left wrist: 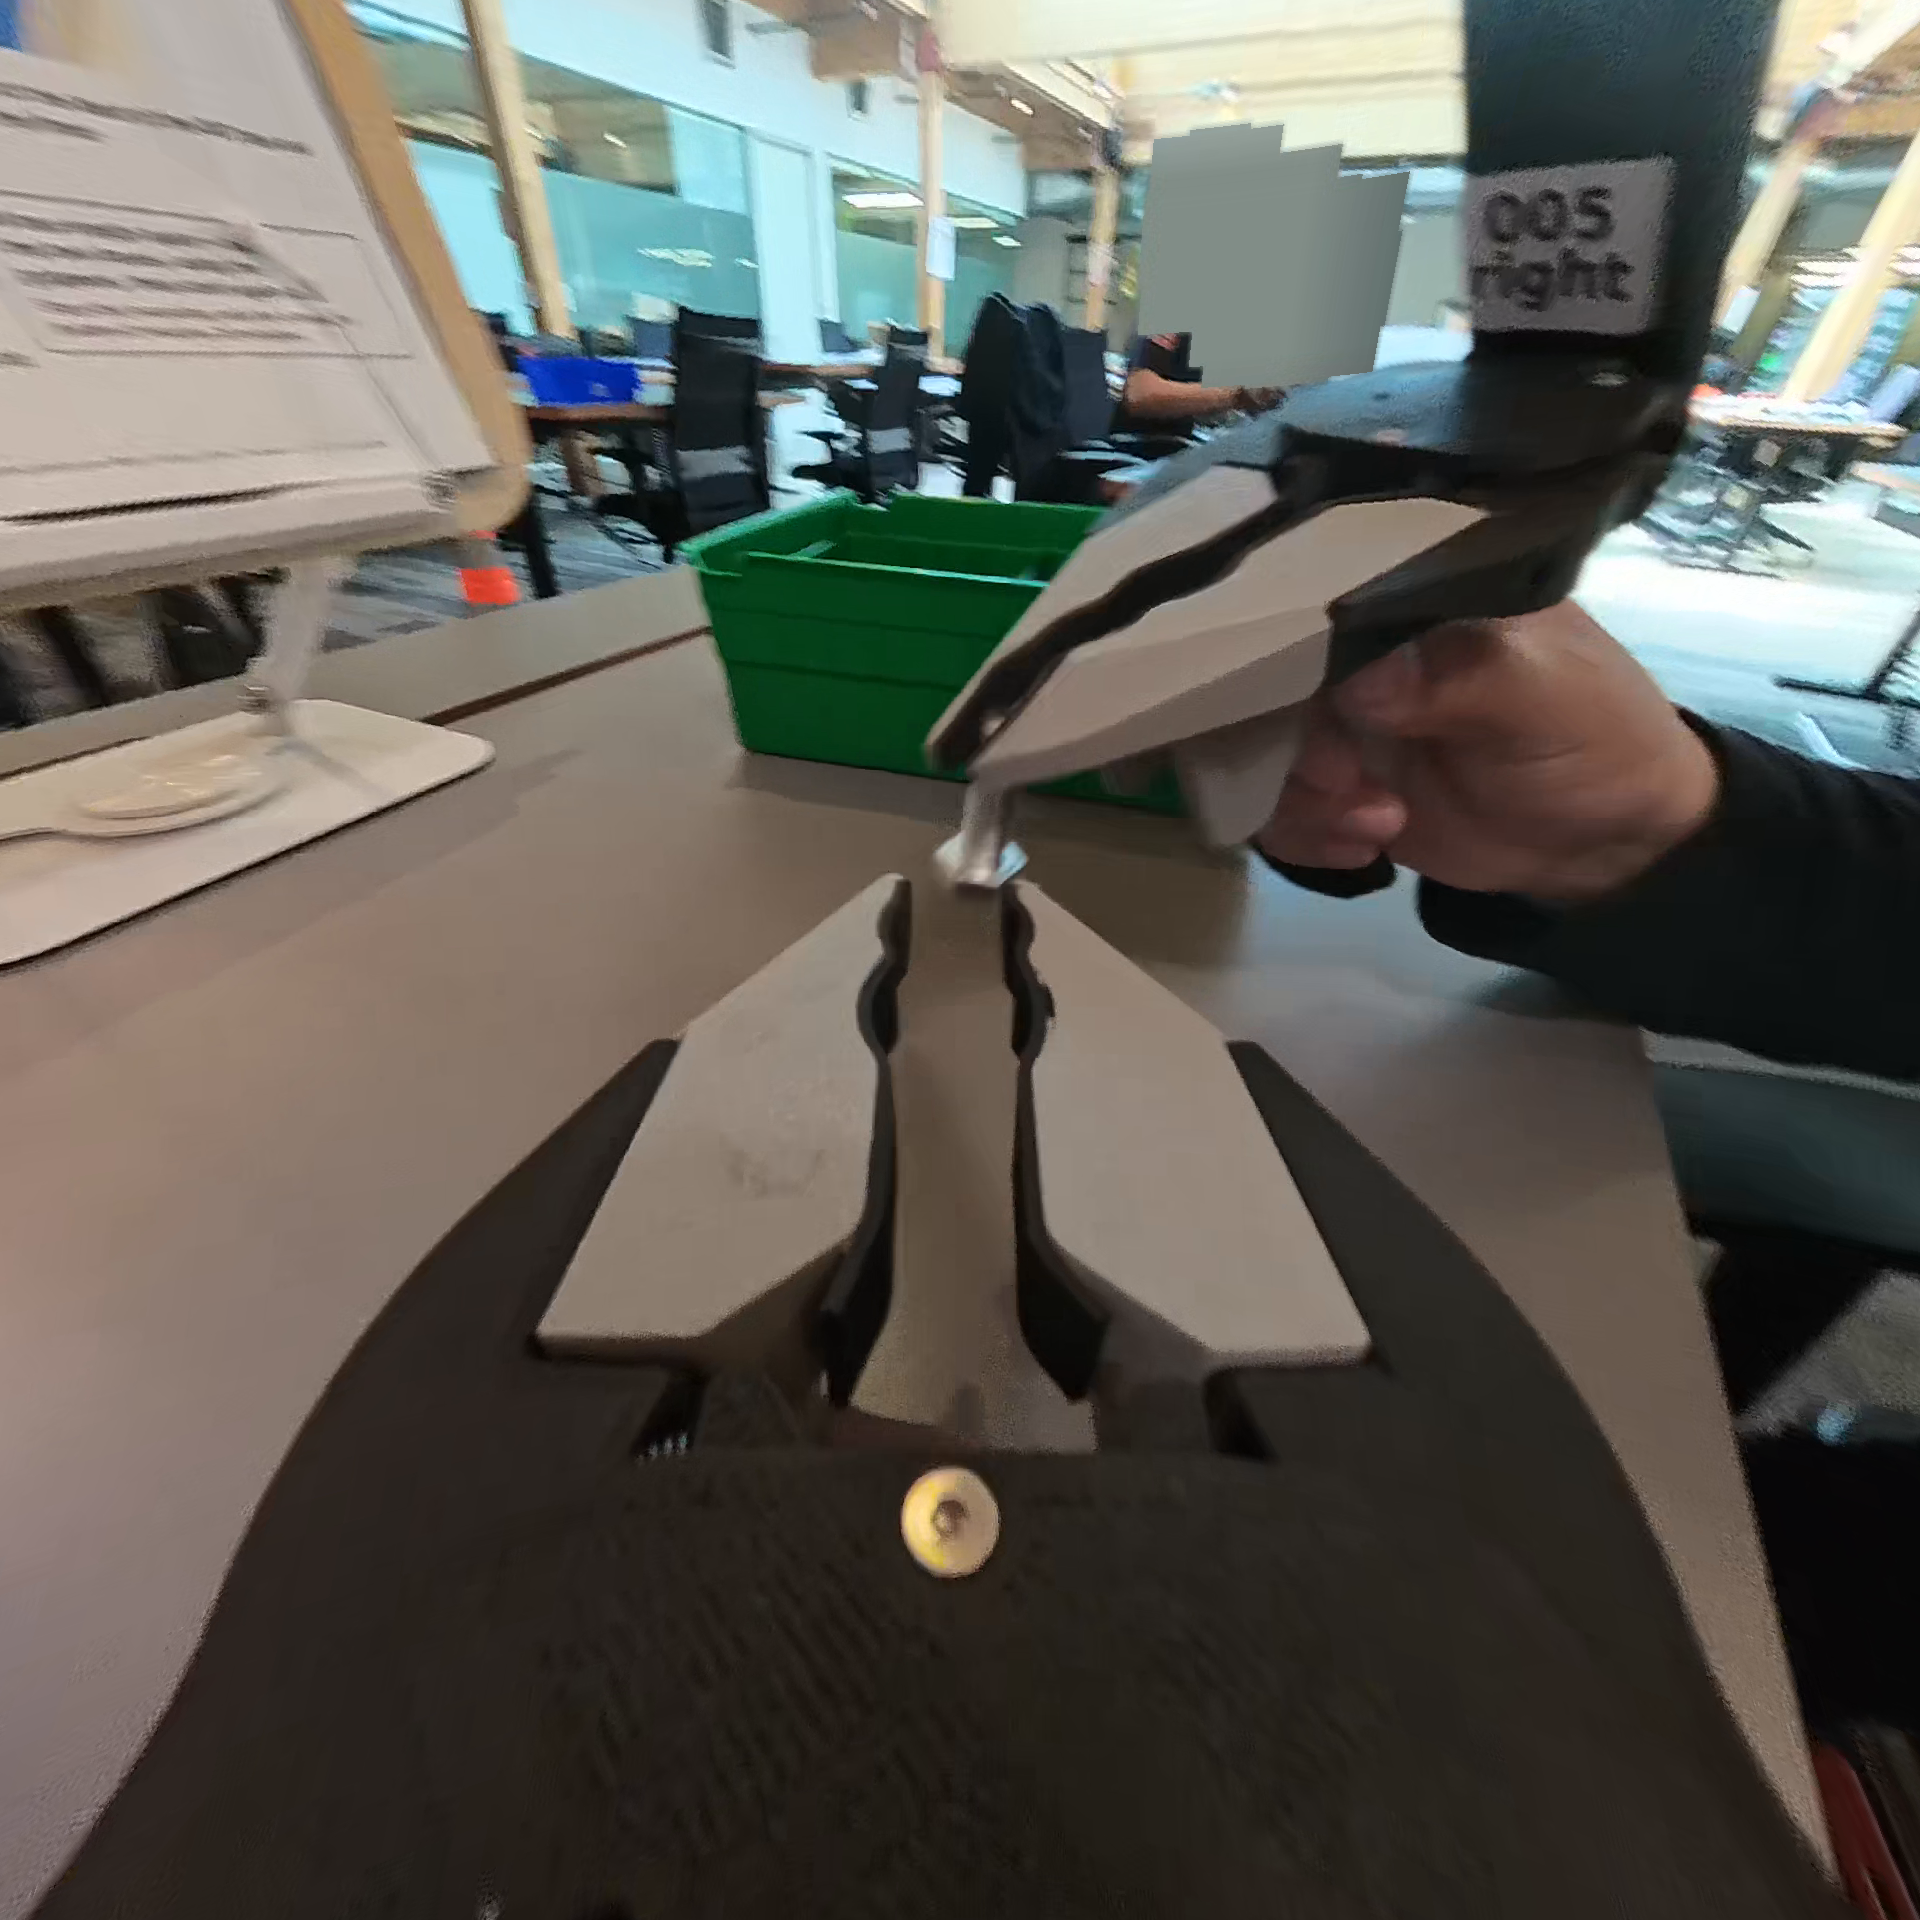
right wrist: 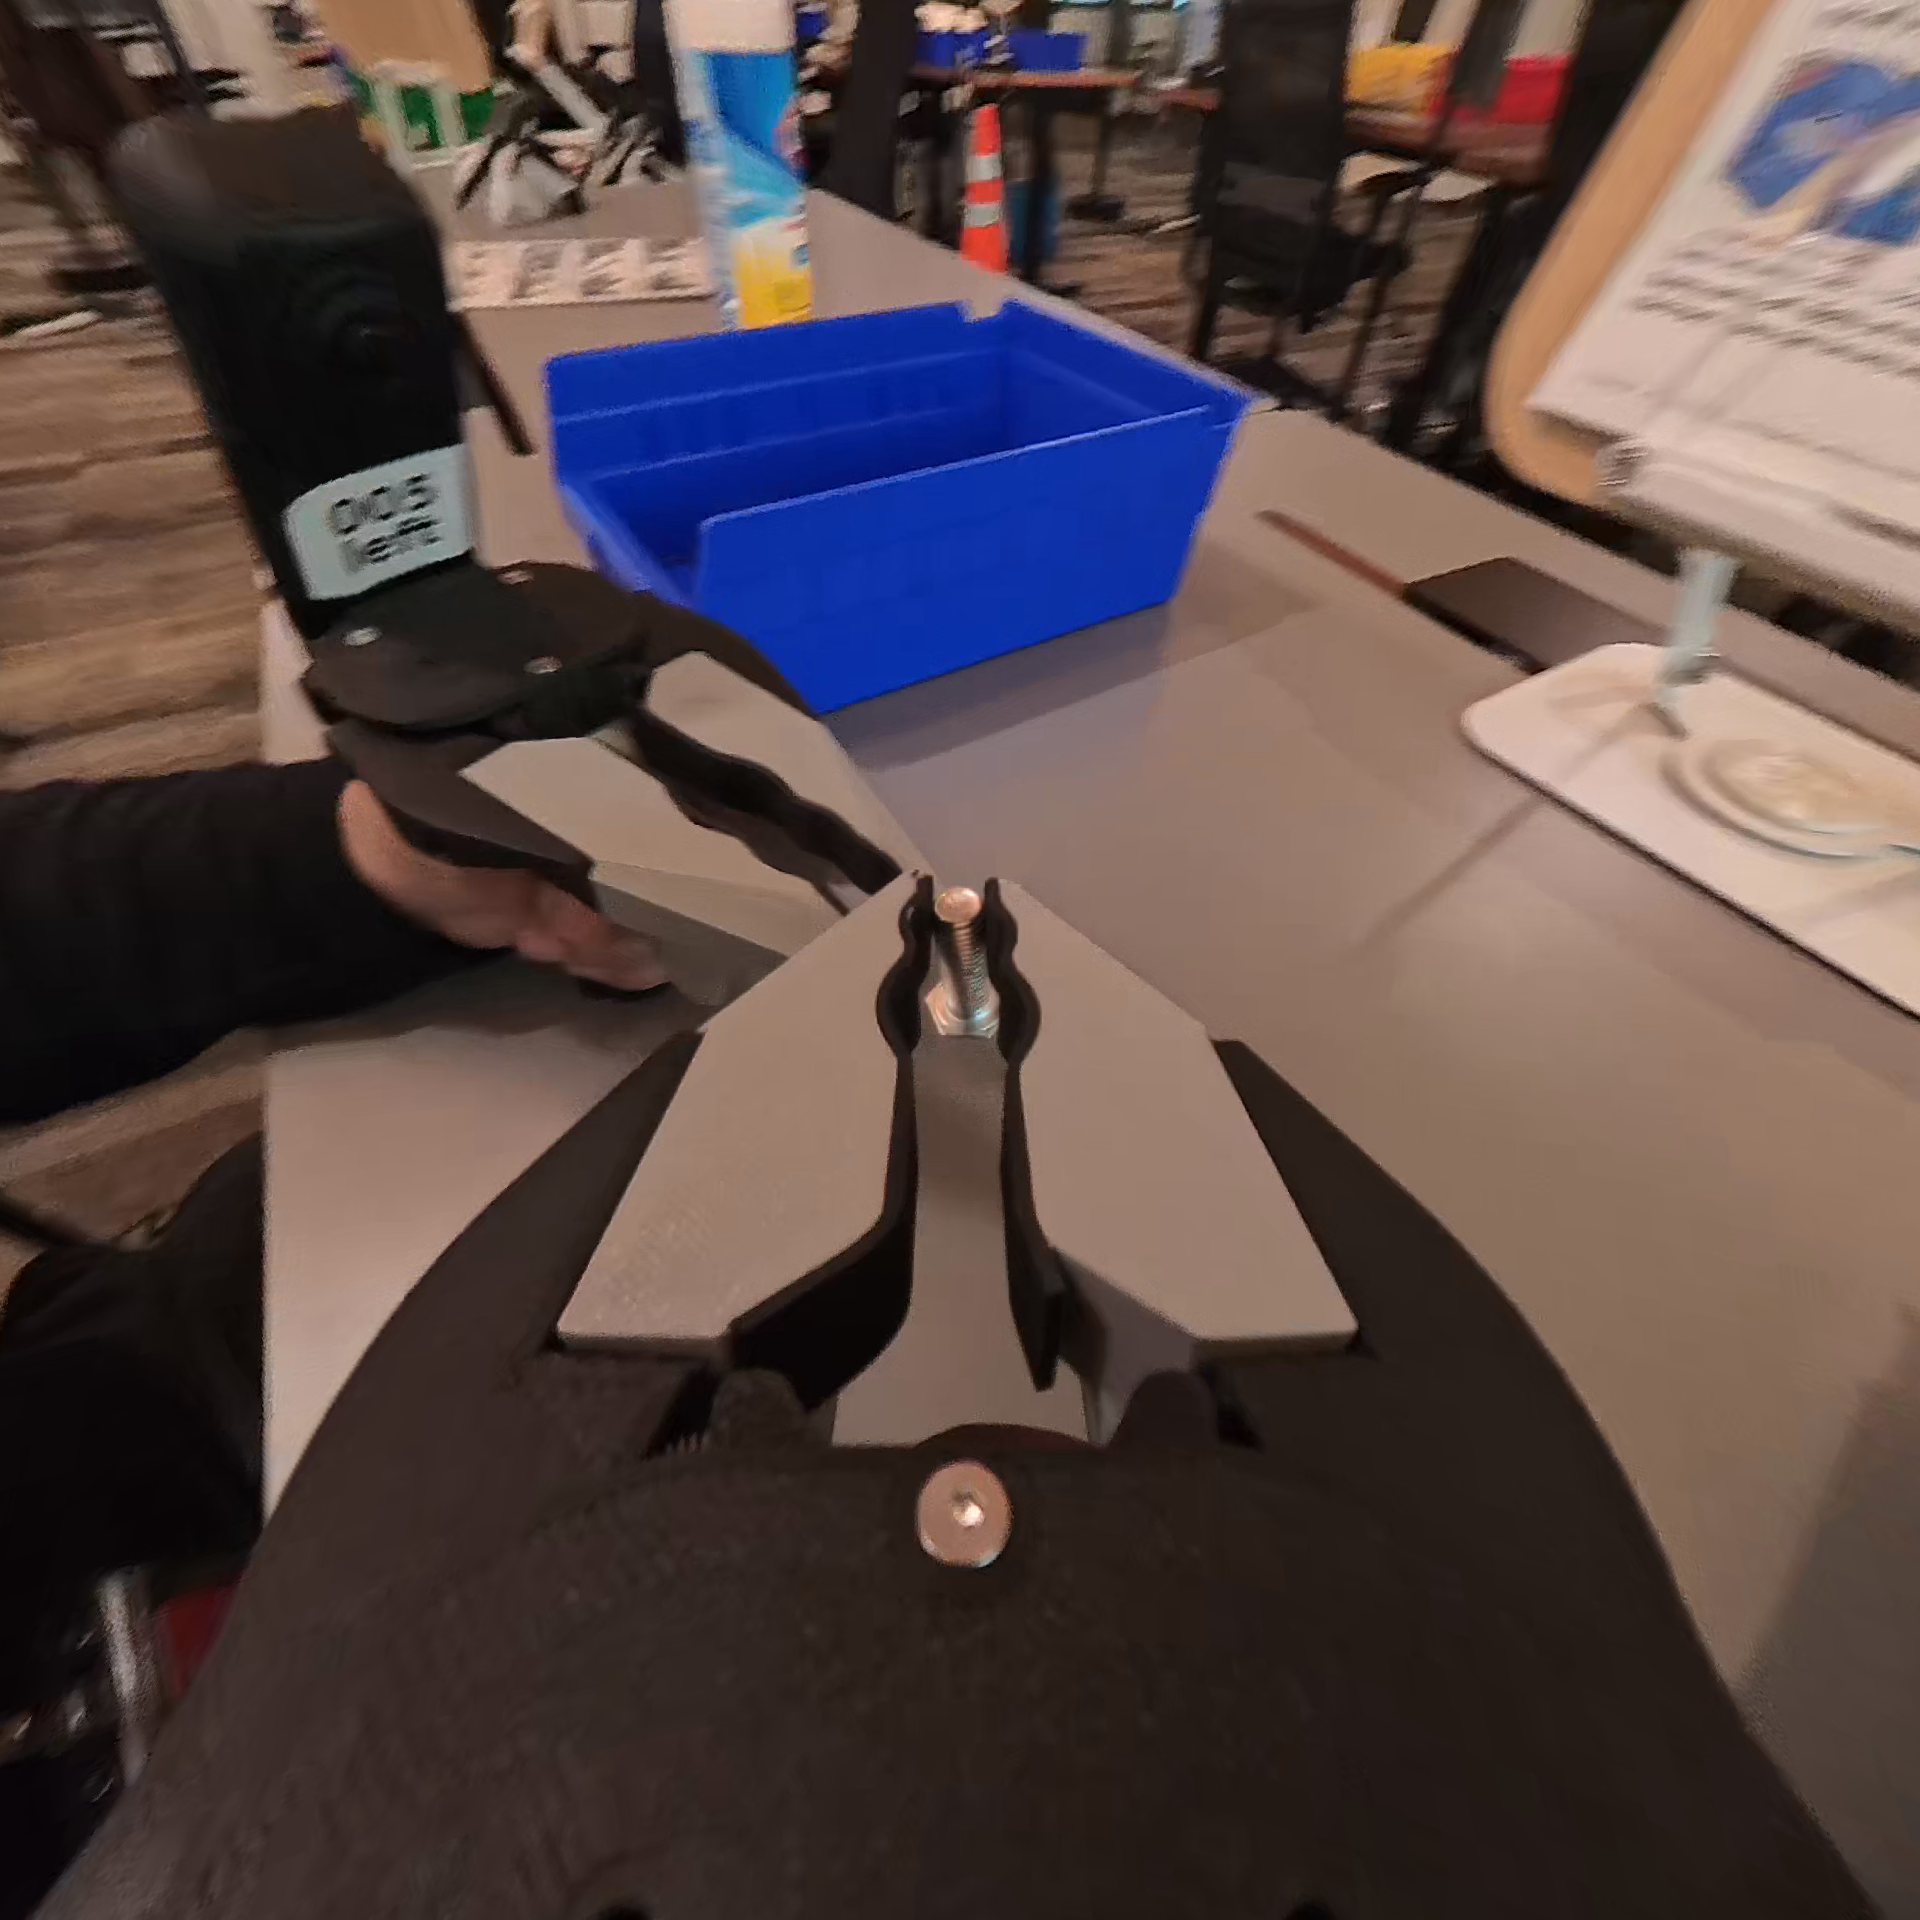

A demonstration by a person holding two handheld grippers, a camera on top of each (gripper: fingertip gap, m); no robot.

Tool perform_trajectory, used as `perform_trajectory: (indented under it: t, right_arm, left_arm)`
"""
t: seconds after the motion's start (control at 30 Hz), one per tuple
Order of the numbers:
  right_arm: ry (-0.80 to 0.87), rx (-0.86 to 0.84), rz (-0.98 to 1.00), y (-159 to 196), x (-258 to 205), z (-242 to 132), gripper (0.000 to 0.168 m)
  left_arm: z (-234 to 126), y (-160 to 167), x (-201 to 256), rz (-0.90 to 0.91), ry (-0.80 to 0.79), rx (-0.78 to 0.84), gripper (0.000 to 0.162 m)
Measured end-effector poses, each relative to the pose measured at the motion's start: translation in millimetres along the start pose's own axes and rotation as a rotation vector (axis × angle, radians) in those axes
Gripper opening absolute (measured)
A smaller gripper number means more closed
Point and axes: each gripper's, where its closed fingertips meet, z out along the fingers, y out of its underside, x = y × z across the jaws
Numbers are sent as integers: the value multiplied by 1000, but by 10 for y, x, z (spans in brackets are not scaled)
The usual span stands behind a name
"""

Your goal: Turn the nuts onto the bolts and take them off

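Observation:
My right gripper (right wrist: 954,896) is shut on a silver bolt (right wrist: 962,961) that lies along its fingers. A hex nut (right wrist: 961,1016) sits on the thread between the fingers. In the left wrist view the right gripper (left wrist: 961,753) comes down from the upper right, and the bolt (left wrist: 982,847) sticks out below its tips, blurred. My left gripper (left wrist: 958,888) is open a little and empty, its tips just below the bolt's lower end. In the right wrist view the left gripper (right wrist: 883,868) comes in from the left, its tips beside the right gripper's tips.
All this is over a grey table (left wrist: 468,987). A green bin (left wrist: 831,623) stands behind the grippers in the left wrist view, a blue bin (right wrist: 883,520) in the right wrist view. A paper stand (left wrist: 208,312) on a white base (right wrist: 1662,790) stands at the side. A spray can (right wrist: 758,177) stands far back. My two grippers' fingertips are within a few centimetres of each other.

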Motion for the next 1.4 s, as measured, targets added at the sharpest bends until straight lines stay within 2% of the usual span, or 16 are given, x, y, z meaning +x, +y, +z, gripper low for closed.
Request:
perform_trajectory:
  t: [0.07, 0.17, 0.3, 0.37, 0.43, 0.53, 0.6, 0.7, 0.87, 0.97, 1.07, 1.2, 1.33, 1.4]
  right_arm:
    - [92, 50, 14, -109, 229, -162, 6]
    - [241, 50, -2, -340, 729, -505, 6]
    - [477, -48, -4, -610, 1780, -1003, 7]
    - [588, -144, 24, -515, 2338, -1209, 7]
    - [622, -206, 50, -346, 2698, -1313, 9]
    - [665, -295, 153, -62, 2985, -1412, 41]
    - [657, -266, 155, -114, 2954, -1427, 42]
    - [587, -177, 98, -383, 2634, -1341, 38]
    - [300, -102, 24, -670, 1616, -843, 39]
    - [92, -60, 25, -670, 883, -398, 40]
    - [31, -48, 13, -482, 494, 59, 41]
    - [101, -63, -7, -16, 565, 603, 43]
    - [193, -144, -131, 429, 800, 808, 45]
    - [206, -161, -154, 524, 835, 830, 45]
  left_arm:
    - [-47, -49, -163, -18, -83, 30, 24]
    - [-87, -65, -298, -41, -149, 40, 24]
    - [-75, 36, -389, -37, -199, -16, 21]
    - [-72, 39, -385, -31, -199, -19, 21]
    - [-81, 40, -402, -31, -208, -20, 20]
    - [-87, 43, -428, -47, -213, -18, 20]
    - [-88, 43, -433, -53, -211, -17, 20]
    - [-85, 45, -431, -52, -210, -19, 20]
    - [-74, 54, -424, -48, -204, -27, 19]
    - [-78, 50, -434, -56, -204, -23, 19]
    - [-84, 46, -448, -65, -206, -18, 19]
    - [-97, 34, -468, -84, -206, -5, 19]
    - [-89, 46, -478, -94, -204, -13, 19]
    - [-81, 53, -467, -87, -203, -20, 20]
